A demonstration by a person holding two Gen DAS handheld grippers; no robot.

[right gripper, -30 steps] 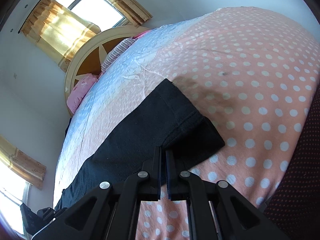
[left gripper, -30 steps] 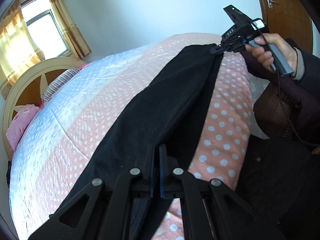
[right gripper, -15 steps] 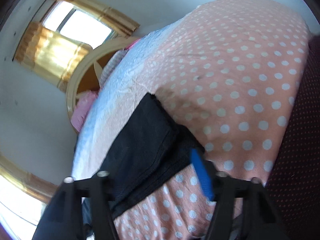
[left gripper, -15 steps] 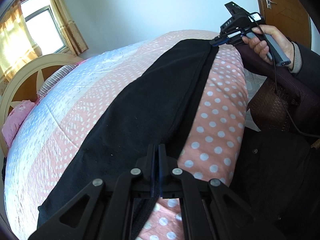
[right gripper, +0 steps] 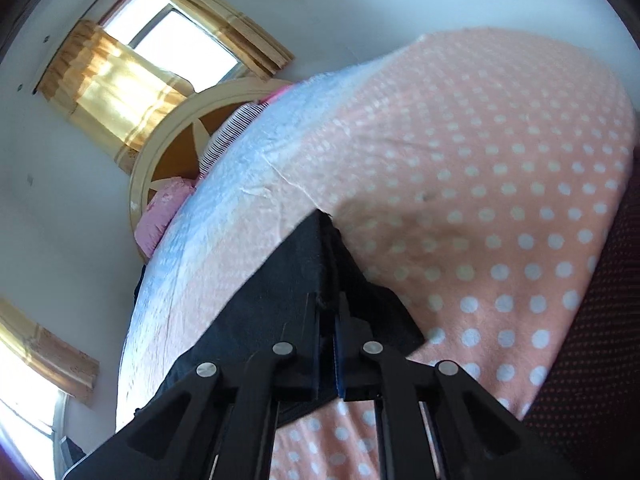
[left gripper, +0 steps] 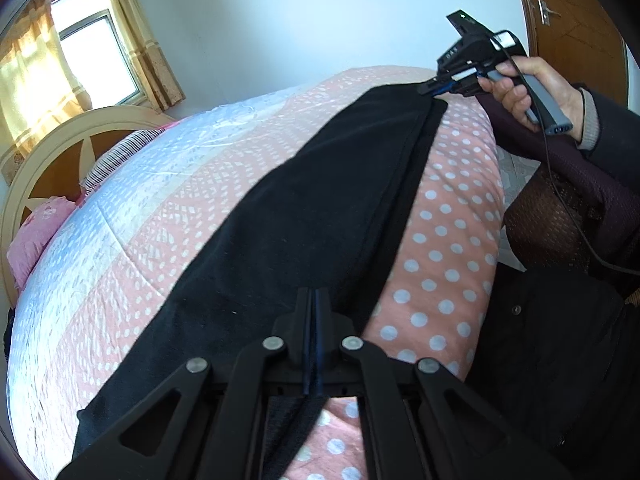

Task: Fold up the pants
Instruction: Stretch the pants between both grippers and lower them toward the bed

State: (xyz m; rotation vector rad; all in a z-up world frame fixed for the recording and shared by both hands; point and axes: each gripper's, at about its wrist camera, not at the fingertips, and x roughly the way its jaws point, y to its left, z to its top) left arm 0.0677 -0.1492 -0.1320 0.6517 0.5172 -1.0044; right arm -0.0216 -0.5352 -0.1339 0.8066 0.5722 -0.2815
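Two claws pinch the black pants (left gripper: 304,208), which lie lengthwise along the near edge of the bed (left gripper: 168,200), already doubled leg over leg. From the left wrist, my left claw (left gripper: 313,308) is clamped tight on the near end of the cloth, while my right claw (left gripper: 434,87) bites the far end by the door side. From the right wrist, my right claw (right gripper: 329,320) is nearly closed on a corner of the pants (right gripper: 280,280). To fold well, I should lift both ends evenly, keep the edges matched, and carry one end flat onto the other.

Black pants (left gripper: 304,208), lengthwise on bed
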